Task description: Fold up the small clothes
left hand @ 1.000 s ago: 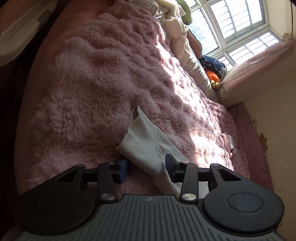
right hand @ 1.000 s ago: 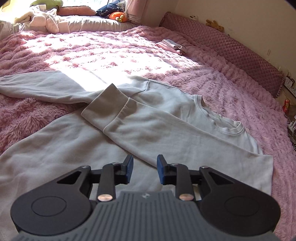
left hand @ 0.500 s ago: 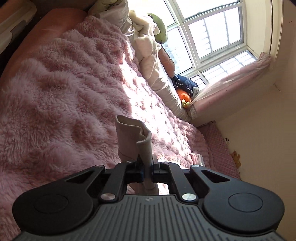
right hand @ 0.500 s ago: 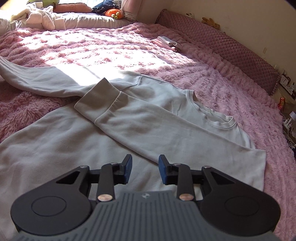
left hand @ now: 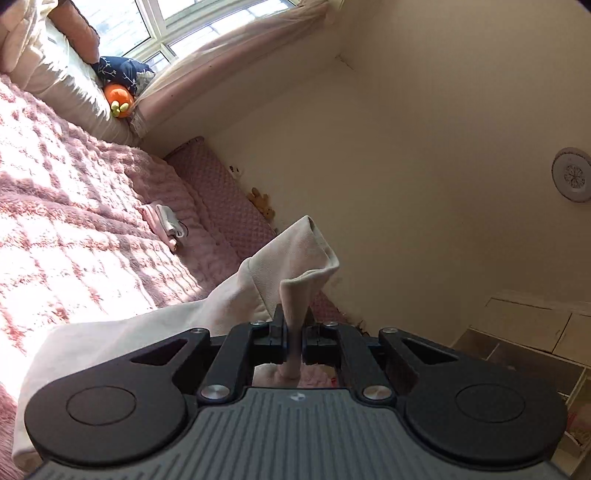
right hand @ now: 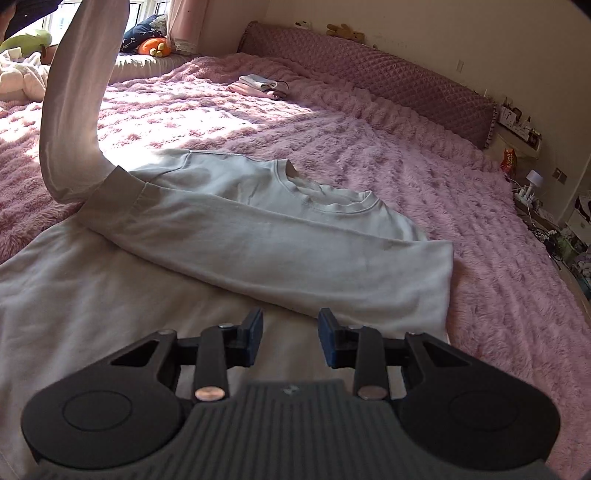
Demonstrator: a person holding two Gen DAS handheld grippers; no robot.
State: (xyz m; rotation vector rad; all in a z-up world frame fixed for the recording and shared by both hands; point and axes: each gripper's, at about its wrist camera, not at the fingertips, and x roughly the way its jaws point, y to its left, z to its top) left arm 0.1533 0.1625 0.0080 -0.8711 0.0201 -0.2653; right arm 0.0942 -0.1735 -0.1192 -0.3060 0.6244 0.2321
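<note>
Since a second ago the left gripper (left hand: 293, 341) has closed on the free sleeve's cuff (left hand: 295, 258) and lifted it off the bed; it was flat on the blanket before. Right view shows that sleeve (right hand: 74, 110) now arcing up from the shoulder toward the bed's far left. The right gripper (right hand: 290, 341) hovers with jaws apart and empty, over the lower body of the grey sweatshirt (right hand: 184, 288), barely shifted.

The sweatshirt lies face up near the bed's near edge, collar (right hand: 325, 192) pointing toward the right side, other sleeve (right hand: 258, 243) already folded across the chest.

Step in hand, likely: carry the lifted sleeve over the body. To do it well, keep the cuff pinched, sweep low across, lay it parallel on the folded sleeve, and let the right gripper pin the torso so the fabric doesn't drag.

Surface: fluffy pink blanket (right hand: 424, 155), grippy, sunlit patches. Small folded clothes (right hand: 256, 84) sit toward the far edge by the quilted headboard (right hand: 369, 77). Window (left hand: 147, 22) and an orange plush (left hand: 119, 96) at the far left corner.
</note>
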